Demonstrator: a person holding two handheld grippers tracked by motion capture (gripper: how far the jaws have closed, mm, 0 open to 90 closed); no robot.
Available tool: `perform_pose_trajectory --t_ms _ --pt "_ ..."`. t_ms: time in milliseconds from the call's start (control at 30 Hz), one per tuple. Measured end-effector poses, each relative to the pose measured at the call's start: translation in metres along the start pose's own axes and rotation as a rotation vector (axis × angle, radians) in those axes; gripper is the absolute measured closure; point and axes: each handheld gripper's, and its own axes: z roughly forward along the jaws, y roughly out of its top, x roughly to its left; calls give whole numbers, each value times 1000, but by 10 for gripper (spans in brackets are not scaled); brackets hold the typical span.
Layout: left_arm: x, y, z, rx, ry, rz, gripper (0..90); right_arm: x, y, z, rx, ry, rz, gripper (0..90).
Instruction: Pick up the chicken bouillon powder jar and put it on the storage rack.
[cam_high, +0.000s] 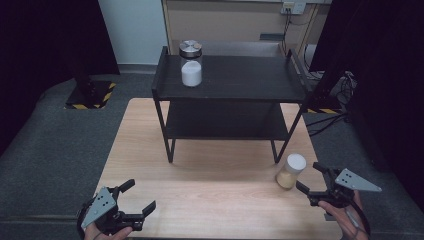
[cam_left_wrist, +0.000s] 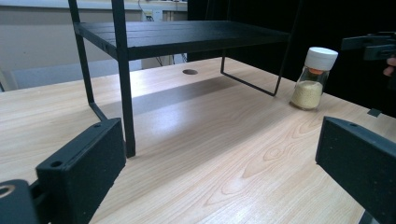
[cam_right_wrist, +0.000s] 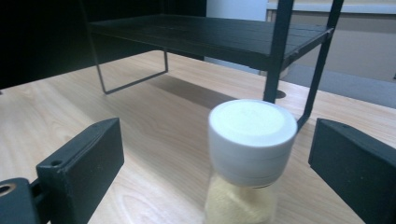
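High view: near the table's (cam_high: 210, 200) front edge, the left gripper (cam_high: 131, 200) hovers with jaws spread, left of the shelf (cam_high: 230, 80). The right gripper (cam_high: 310, 180), jaws spread, sits just right of the yellow jar (cam_high: 291, 171), which stands near the shelf's right front leg. Bare wood lies between the grippers. Farther back, a white jar (cam_high: 191, 64) tops the shelf.

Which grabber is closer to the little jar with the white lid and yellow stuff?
The right gripper. Its open jaws sit on either side of the jar, not touching it. The left gripper is far across the table, near the opposite front corner.
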Motion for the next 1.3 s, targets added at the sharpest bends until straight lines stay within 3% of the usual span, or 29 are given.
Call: perform_pose_trajectory --t_ms 300,400,800,1000,1300 --pt "0 0 2 8 0 -1 6 -11 -4 18 11 -11 -1 61" --pt "0 -1 2 9 1 -1 6 -15 -10 24 -3 -10 24 70" --pt "-1 -1 2 13 5 -2 7 -22 -8 49 32 15 -7 176" --pt "0 -1 2 13 6 -2 7 -21 -11 51 37 -9 -11 330" --pt "0 0 2 12 3 -2 7 -19 -6 51 55 -13 -19 336"
